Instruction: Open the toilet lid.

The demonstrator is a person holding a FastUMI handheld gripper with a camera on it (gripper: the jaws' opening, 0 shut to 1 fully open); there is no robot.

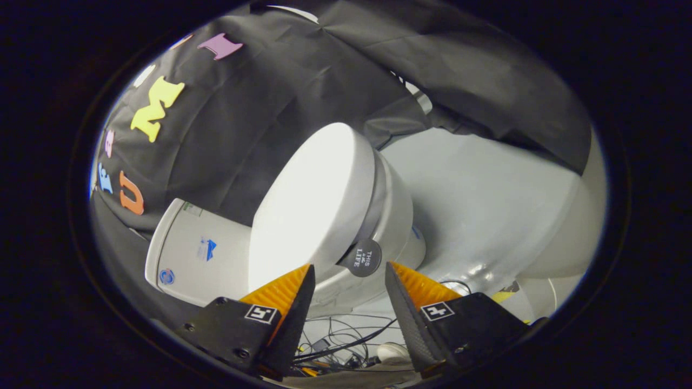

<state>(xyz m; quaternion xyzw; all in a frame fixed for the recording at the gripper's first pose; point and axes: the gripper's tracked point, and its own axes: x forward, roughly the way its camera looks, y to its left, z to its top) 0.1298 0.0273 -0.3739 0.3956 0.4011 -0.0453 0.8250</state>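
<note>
Black cloth (303,81) draped the far side and the left of the booth, and a pale grey floor (486,194) spread to the right, glossy enough to throw back a few highlights. Against the cloth stood a white toilet (378,216), seen at a steep tilt, its tank (194,254) to the left. The toilet lid (308,200) lay shut over the seat, broad, smooth and brightly lit. At the lid's near edge a small round dark tab (363,258) stuck out, just ahead of the gripper (348,283) and in line with the gap between its fingers, which stood apart and held nothing. Below the fingers lay a tangle of cables (346,340). The risk from here looked plain: the tab was a small target, and fingers closing a little off-line could miss it or pinch only its rim, so it would slip out as the lid rose. The smooth lid offered no other hold, and a lid released partway would likely drop back down.
</note>
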